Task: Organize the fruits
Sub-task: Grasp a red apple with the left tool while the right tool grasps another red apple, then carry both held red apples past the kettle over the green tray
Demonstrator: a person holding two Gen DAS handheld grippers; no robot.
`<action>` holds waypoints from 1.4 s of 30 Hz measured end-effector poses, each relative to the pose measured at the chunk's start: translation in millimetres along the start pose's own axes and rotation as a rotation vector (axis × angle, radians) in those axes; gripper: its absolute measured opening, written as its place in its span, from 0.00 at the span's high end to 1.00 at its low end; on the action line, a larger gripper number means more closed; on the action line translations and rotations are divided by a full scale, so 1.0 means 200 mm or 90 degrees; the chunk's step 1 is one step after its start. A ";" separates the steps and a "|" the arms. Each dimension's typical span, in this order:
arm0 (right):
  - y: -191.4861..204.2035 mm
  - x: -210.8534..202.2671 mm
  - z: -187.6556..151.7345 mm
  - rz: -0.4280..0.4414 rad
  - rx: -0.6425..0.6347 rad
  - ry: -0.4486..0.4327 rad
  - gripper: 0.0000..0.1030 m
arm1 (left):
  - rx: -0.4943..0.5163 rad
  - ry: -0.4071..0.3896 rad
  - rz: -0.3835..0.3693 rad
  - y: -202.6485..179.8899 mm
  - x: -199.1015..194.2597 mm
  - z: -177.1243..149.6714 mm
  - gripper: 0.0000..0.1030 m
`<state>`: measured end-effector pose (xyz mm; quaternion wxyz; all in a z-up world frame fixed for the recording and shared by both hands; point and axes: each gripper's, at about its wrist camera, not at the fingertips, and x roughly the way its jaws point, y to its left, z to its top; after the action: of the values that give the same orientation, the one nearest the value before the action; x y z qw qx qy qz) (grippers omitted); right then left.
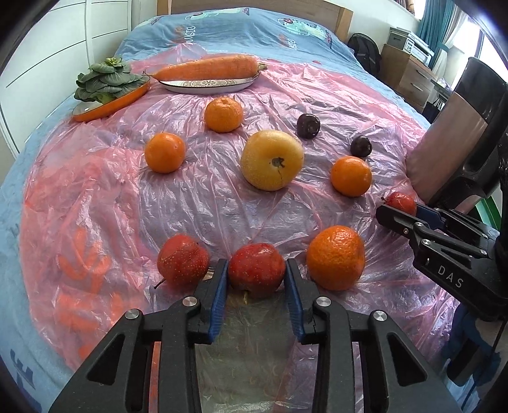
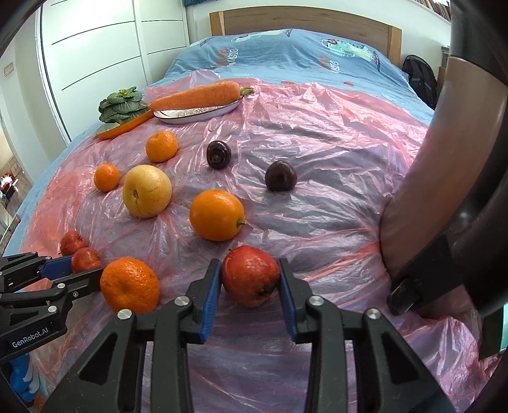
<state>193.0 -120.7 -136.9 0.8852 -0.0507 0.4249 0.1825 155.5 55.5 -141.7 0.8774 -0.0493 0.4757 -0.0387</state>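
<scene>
Fruit lies scattered on a pink plastic sheet [image 1: 197,203] over the bed [image 1: 222,28]. We see the left claw [image 1: 256,276] straddling a red fruit [image 1: 256,270], pads touching both sides. Our right claw [image 2: 249,279] likewise pinches another red fruit [image 2: 249,279]. A large orange [image 1: 336,257] sits between the two. A pear [image 1: 271,160] rests mid-sheet; a carrot [image 1: 206,67] lies on a far plate [image 1: 206,86].
</scene>
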 end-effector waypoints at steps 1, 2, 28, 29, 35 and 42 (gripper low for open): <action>0.01 -0.02 0.00 0.002 -0.001 -0.003 0.77 | -0.001 -0.002 -0.001 0.00 -0.02 0.00 0.71; 0.02 -0.04 0.00 0.004 -0.002 -0.006 0.77 | -0.002 -0.005 -0.001 0.00 -0.03 0.00 0.71; -0.62 -0.82 -0.37 -0.079 0.140 -0.073 0.77 | 0.161 -0.018 -0.166 -0.89 -0.46 -0.08 0.71; -0.69 -0.85 -0.38 -0.093 0.152 -0.076 0.77 | 0.176 -0.018 -0.178 -0.97 -0.46 -0.07 0.71; -1.08 -0.92 -0.40 -0.163 0.204 -0.102 0.77 | 0.264 -0.024 -0.226 -1.40 -0.43 0.01 0.71; -1.48 -0.88 -0.36 -0.221 0.239 -0.120 0.77 | 0.304 -0.025 -0.239 -1.80 -0.24 0.20 0.71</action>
<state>146.7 -462.3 -66.2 0.9328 0.0593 0.3521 -0.0498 154.8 -293.6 -36.3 0.8509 0.0708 0.4183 -0.3098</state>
